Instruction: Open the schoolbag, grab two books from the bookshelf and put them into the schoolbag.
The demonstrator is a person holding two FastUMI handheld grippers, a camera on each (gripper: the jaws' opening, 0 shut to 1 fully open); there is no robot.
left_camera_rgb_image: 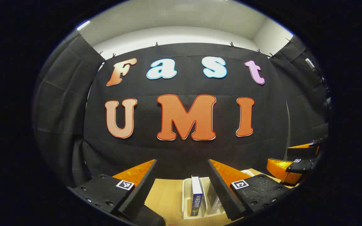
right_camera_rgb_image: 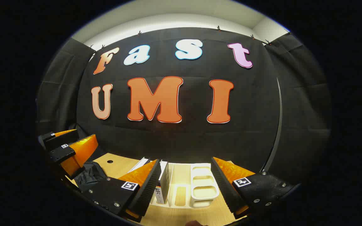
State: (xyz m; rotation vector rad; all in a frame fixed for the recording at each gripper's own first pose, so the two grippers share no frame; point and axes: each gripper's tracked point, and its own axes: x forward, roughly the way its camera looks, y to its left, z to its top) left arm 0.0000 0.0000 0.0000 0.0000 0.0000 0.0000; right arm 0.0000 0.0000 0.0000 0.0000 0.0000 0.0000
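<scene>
Hovering above the desk [left_camera_rgb_image: 168,194], both grippers face the booth wall with jaws spread wide, nothing between them.

Left gripper [left_camera_rgb_image: 182,185]: the white bookshelf [left_camera_rgb_image: 185,196] sits straight ahead and below, squarely in the gap between its fingers. Two books stand upright in it — a dark-spined book [left_camera_rgb_image: 196,196] near the middle of the gap and a paler book [left_camera_rgb_image: 213,197] just beside it, partly behind the right-hand finger. Spines face the camera, so their long axis runs vertical and the covers lie roughly parallel to the fingers.

Right gripper [right_camera_rgb_image: 185,185]: same bookshelf [right_camera_rgb_image: 201,188] from further right; the slots directly ahead look vacant. The books [right_camera_rgb_image: 163,183] stand at the left end, hard against its left finger rather than centred. The left gripper [right_camera_rgb_image: 71,150] shows off to the left, over a dark, crumpled mass on the desk — probably the schoolbag [right_camera_rgb_image: 88,175], can't tell if it's open.

Judgement: the left gripper is better lined up for a book — descend forward, close across the covers. The right needs a shift left first. Risk: pinching both books together, since they stand nearly touching.
</scene>
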